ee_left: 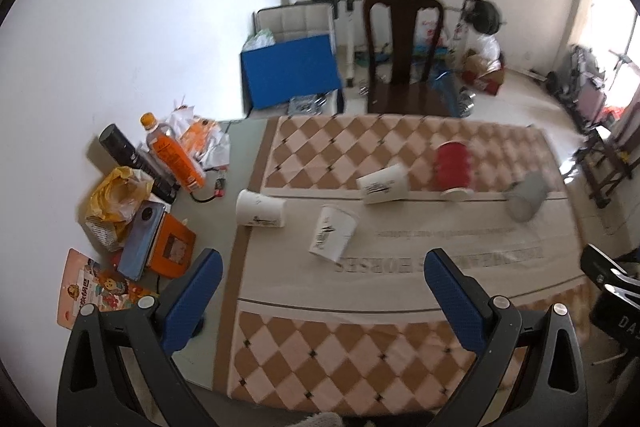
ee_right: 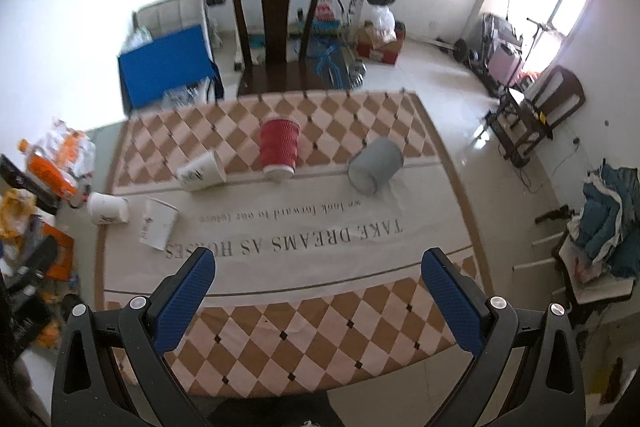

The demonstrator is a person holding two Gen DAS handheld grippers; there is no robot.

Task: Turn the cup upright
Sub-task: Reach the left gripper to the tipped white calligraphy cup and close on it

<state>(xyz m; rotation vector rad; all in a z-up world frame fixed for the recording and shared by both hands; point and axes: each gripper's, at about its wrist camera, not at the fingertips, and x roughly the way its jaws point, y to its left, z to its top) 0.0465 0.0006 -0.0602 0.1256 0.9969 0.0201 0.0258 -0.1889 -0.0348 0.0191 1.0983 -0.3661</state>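
Now | cups on cloth: three white (ee_right: 200, 173), one red (ee_right: 279, 147), one grey (ee_right: 375, 166) | both fingers spread wide, empty

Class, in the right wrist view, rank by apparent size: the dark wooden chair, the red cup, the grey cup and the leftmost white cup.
1. Dark wooden chair.
2. Red cup and grey cup look about alike; unranked.
3. Leftmost white cup, smallest, though fisheye edge distortion makes this uncertain.

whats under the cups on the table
A tablecloth with brown-and-pink diamonds and a printed white band lies under the red cup, grey cup and white cups. It hides the table surface beneath it.
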